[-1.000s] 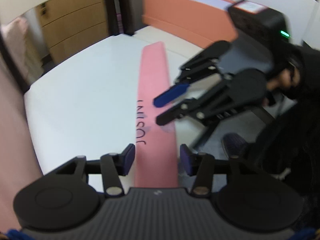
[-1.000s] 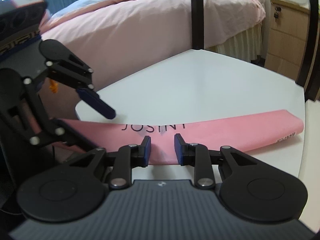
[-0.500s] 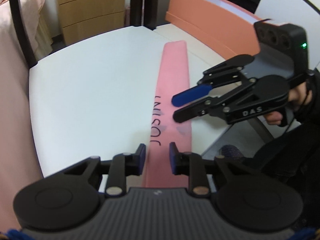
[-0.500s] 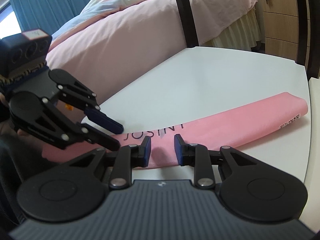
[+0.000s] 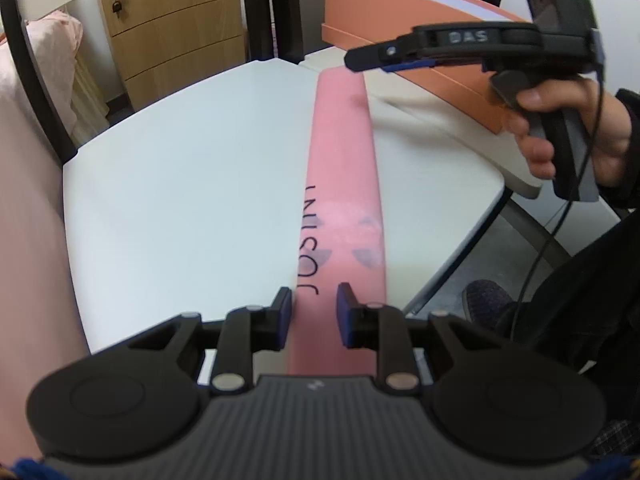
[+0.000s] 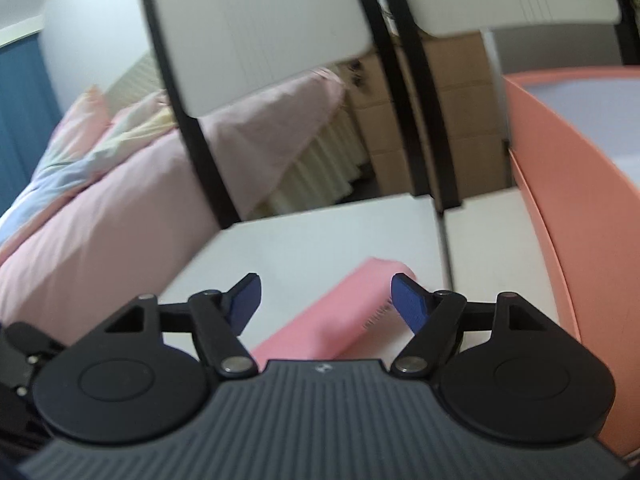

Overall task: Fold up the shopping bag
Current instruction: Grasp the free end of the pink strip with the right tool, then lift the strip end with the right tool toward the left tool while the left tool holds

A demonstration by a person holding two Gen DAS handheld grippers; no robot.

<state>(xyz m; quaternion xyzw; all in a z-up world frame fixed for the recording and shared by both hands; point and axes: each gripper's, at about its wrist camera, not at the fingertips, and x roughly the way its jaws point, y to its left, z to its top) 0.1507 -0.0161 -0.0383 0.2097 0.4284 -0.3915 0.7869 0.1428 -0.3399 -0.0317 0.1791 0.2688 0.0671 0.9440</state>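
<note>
While it is lying flat along the white counter (image 5: 180,168), the bag is the centre of things:
Bag: a long, narrow folded pink fabric shopping bag (image 5: 340,184) with dark lettering is stretching lengthwise away from the near counter edge, its far end reaching toward the orange box (image 5: 432,60).
Left tool: the black left tool (image 5: 314,312) with blue pads is sitting at the bag's near end, its jaws standing narrow with the fabric passing between them; whether the pads are pressing it I cannot tell.
Right tool: the right tool (image 6: 324,296) is hovering over the bag's far end; its jaws have just been opening and are standing wide, gripping nothing.
Hand: a hand (image 5: 560,128) is holding the right tool's handle.
Surroundings: a pink-covered bed (image 6: 100,208) is lying beyond the counter.
</note>
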